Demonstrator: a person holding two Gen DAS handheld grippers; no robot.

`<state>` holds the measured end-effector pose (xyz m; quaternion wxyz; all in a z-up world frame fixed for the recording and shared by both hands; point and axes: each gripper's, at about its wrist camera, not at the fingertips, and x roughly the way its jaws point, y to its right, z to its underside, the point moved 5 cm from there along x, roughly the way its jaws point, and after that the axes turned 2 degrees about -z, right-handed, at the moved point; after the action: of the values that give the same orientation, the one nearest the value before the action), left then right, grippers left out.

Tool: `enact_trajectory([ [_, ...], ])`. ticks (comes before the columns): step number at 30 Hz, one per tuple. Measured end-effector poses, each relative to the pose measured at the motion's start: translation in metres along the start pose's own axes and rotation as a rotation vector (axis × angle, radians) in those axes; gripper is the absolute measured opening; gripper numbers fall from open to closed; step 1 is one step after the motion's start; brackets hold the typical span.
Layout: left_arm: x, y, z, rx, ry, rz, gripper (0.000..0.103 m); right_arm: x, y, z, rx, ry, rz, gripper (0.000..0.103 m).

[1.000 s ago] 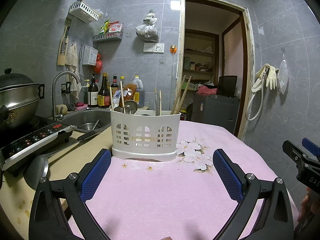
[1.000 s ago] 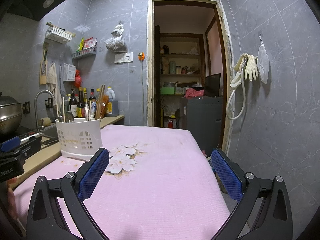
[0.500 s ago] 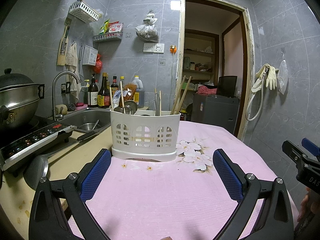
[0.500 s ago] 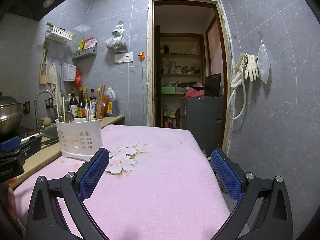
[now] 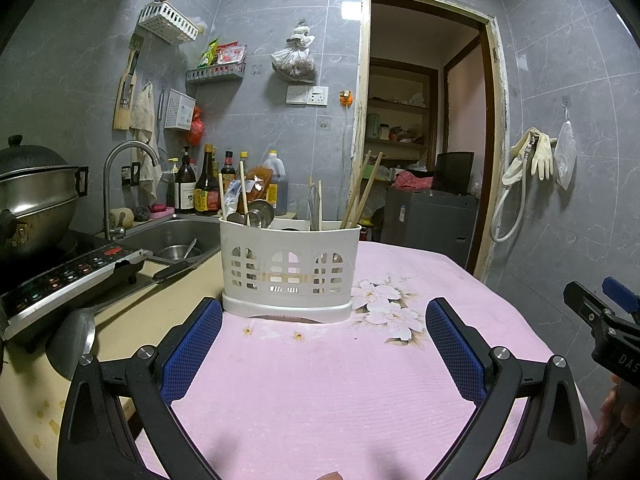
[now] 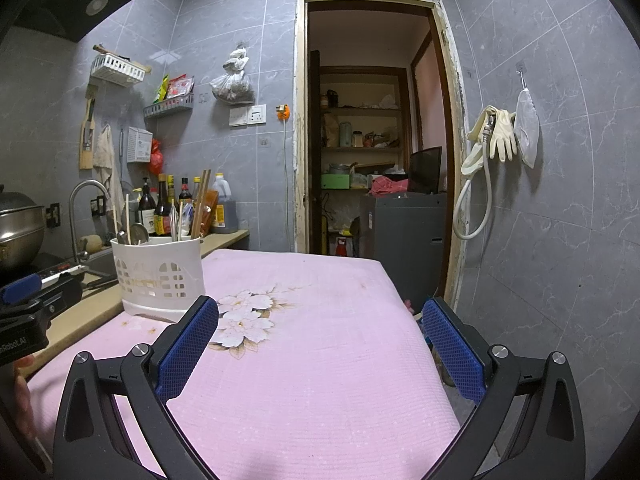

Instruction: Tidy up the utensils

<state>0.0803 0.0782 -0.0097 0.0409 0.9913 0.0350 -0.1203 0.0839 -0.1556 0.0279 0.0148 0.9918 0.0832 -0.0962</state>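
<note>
I see a white slotted utensil holder point(image 5: 289, 268) holding chopsticks point(image 5: 362, 190) and spoons, frame centre, just beyond my left tool point(image 5: 324, 322); both tools gape, empty, right tool point(image 6: 320, 320).

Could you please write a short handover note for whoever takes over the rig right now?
Left gripper: open, empty, held over the pink cloth, facing the white utensil caddy.
Right gripper: open, empty, over the same cloth, with the caddy off to its left.
Caddy stands upright at the cloth's edge by the sink. Its left section holds spoons and light chopsticks, the middle metal utensils, and the right brown chopsticks.
Done: everything visible stands in the caddy; no loose utensils on the cloth.
Left: judging by the chopsticks being split across sections, sorting probably remains; nothing is gripped yet.
</note>
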Motion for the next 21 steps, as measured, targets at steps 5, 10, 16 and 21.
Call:
enact_trajectory([
  [5,0.0004,-0.0011,-0.0004,-0.001,-0.006,0.003,0.100,-0.0001,0.0000,-0.0002,0.000,0.001,0.001,0.103],
  [10,-0.0012,-0.0037,-0.0030,-0.021,0.006,0.004,0.100,0.0001,-0.0001,-0.0006,0.000,0.000,0.001,0.103],
  [16,-0.0012,-0.0043,-0.0039,-0.019,0.009,-0.006,0.100,-0.0001,0.0003,-0.0005,0.001,0.000,0.000,0.103],
  [21,-0.0006,-0.0040,-0.0037,-0.014,0.006,-0.004,0.100,0.0000,0.0002,-0.0007,0.001,0.000,0.001,0.103],
])
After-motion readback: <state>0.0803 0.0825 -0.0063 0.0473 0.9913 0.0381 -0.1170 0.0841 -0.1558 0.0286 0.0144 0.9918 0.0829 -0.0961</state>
